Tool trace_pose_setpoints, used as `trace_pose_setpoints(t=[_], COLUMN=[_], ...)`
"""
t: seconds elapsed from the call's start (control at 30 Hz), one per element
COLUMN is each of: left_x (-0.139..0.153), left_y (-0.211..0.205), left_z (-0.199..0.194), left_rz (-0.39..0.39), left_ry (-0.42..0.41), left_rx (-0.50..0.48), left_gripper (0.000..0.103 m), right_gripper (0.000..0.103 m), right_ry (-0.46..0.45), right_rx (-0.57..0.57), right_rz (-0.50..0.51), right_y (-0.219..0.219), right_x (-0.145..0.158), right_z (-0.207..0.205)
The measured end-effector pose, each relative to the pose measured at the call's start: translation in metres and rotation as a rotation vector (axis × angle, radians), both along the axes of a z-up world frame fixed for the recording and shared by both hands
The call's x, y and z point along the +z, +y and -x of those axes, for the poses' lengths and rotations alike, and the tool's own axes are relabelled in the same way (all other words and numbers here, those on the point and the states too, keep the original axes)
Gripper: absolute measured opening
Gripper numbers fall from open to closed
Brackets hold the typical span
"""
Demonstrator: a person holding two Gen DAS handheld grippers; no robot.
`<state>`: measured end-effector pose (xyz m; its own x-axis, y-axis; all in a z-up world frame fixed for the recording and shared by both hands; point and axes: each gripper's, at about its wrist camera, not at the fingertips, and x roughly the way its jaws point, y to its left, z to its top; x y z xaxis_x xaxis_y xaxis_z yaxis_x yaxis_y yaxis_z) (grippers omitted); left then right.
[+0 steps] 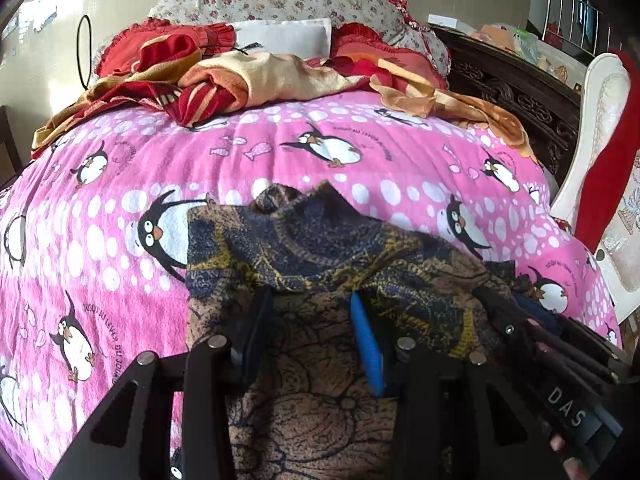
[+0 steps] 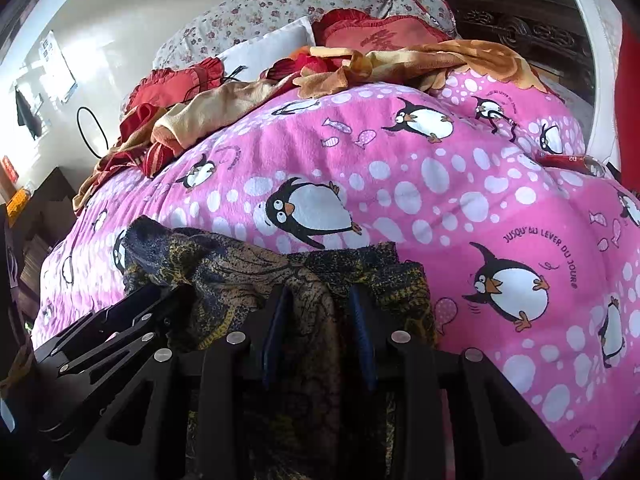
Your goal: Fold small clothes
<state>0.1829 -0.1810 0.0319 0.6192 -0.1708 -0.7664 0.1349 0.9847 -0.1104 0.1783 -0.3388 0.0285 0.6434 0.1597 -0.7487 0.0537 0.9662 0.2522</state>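
A small dark garment point(image 1: 320, 248) with a navy, brown and yellow print lies on the pink penguin blanket point(image 1: 120, 168). My left gripper point(image 1: 310, 300) stands open, its blue-padded fingers point(image 1: 366, 340) reaching under a lifted fold of the cloth. The other gripper's black frame shows at the right of this view point(image 1: 560, 360). In the right wrist view the same garment point(image 2: 240, 268) is bunched over my right gripper point(image 2: 320, 296), whose fingers point(image 2: 362, 328) stand apart with cloth draped between and over them. The left gripper's frame shows at the left point(image 2: 104, 332).
Crumpled red and orange blankets point(image 1: 224, 76) and floral pillows point(image 1: 280, 0) lie at the far end of the bed. A dark carved headboard point(image 1: 520, 92) and a white chair with a red cloth point(image 1: 600, 160) stand on the right.
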Motion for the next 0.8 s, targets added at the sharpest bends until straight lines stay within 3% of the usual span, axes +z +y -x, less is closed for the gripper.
trace_pose_setpoints(t=[0.07, 0.1, 0.17, 0.2, 0.23, 0.27, 0.3, 0.37, 0.4, 0.53, 0.63, 0.73, 0.77, 0.8], left_x=[0.014, 0.021, 0.042, 0.052, 0.058, 0.058, 0.052, 0.031, 0.018, -0.014, -0.015, -0.015, -0.016, -0.018], left_y=[0.011, 0.019, 0.044, 0.059, 0.073, 0.086, 0.097, 0.106, 0.106, 0.089, 0.080, 0.087, 0.089, 0.091], left_z=[-0.004, -0.004, 0.007, 0.017, 0.028, 0.039, 0.047, 0.056, 0.062, 0.080, 0.087, 0.081, 0.079, 0.076], left_rz=[0.047, 0.075, 0.122, 0.124, 0.120, 0.127, 0.158, 0.257, 0.310, 0.438, 0.437, 0.534, 0.564, 0.584], left_ry=[0.053, 0.071, 0.057, 0.019, -0.018, -0.039, -0.015, 0.087, 0.132, 0.218, 0.185, 0.203, 0.208, 0.216], left_rx=[-0.072, -0.089, -0.104, -0.099, -0.091, -0.088, -0.098, -0.127, -0.143, -0.208, -0.220, -0.205, -0.200, -0.190], left_gripper=[0.049, 0.049, 0.067, 0.086, 0.096, 0.096, 0.096, 0.095, 0.093, 0.092, 0.093, 0.092, 0.089, 0.076], right_gripper=[0.044, 0.052, 0.052, 0.052, 0.052, 0.056, 0.066, 0.082, 0.085, 0.085, 0.085, 0.085, 0.089, 0.094], right_ry=[0.004, 0.011, 0.069, 0.078, 0.067, 0.044, 0.016, -0.028, -0.036, 0.053, 0.105, 0.107, 0.102, 0.080], right_rx=[0.012, 0.050, 0.107, 0.118, 0.128, 0.135, 0.135, 0.118, 0.115, 0.098, 0.094, 0.179, 0.201, 0.230], right_rz=[-0.028, -0.066, -0.114, -0.152, -0.176, -0.189, -0.199, -0.252, -0.309, -0.538, -0.669, -0.728, -0.720, -0.711], right_y=[-0.002, -0.006, -0.017, -0.026, -0.037, -0.049, -0.062, -0.086, -0.097, -0.114, -0.113, -0.097, -0.092, -0.087], right_x=[0.002, 0.005, 0.017, 0.026, 0.034, 0.042, 0.049, 0.051, 0.046, 0.000, -0.032, -0.044, -0.043, -0.041], right_z=[0.000, -0.001, 0.001, 0.010, 0.018, 0.028, 0.039, 0.061, 0.069, 0.082, 0.082, 0.079, 0.077, 0.075])
